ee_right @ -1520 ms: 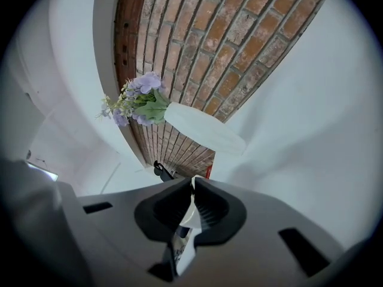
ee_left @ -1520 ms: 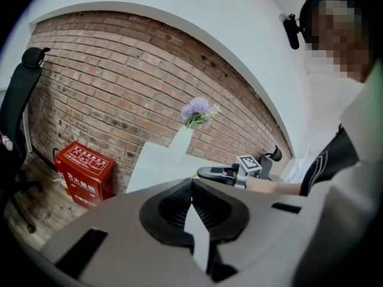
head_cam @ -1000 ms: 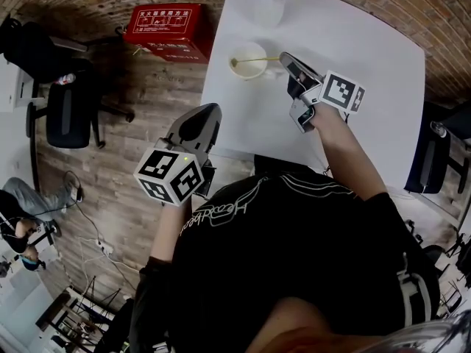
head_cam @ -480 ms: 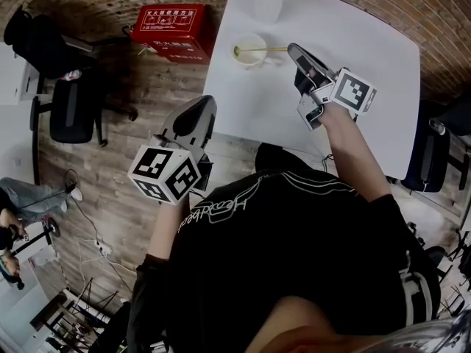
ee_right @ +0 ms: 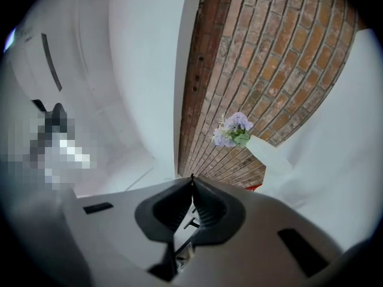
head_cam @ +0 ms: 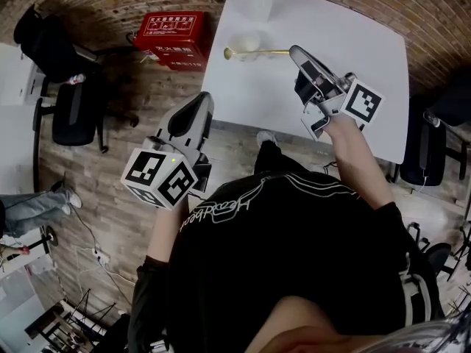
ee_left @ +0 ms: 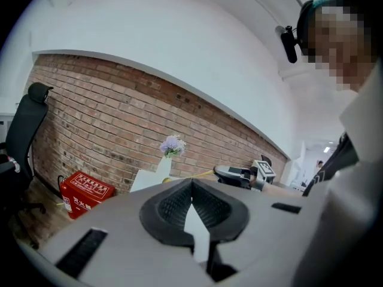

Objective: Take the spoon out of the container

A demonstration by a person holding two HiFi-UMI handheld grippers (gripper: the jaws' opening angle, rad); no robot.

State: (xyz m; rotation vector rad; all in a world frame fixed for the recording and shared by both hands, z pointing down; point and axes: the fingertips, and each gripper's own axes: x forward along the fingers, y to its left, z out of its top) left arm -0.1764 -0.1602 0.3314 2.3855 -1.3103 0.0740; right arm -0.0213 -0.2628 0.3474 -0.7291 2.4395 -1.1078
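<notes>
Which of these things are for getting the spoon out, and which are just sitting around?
For the job:
- spoon
- white container
- right gripper, shut at the spoon's handle end

Just around:
- vase of flowers
- red box on the floor
- black chair
- left gripper, shut, holding nothing, beside the table

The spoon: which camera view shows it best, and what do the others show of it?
The head view: the whole gold spoon shows from above, handle end at the right gripper. The left gripper view shows only a thin yellow sliver far off. The right gripper view shows shut jaws, no clear spoon.
</notes>
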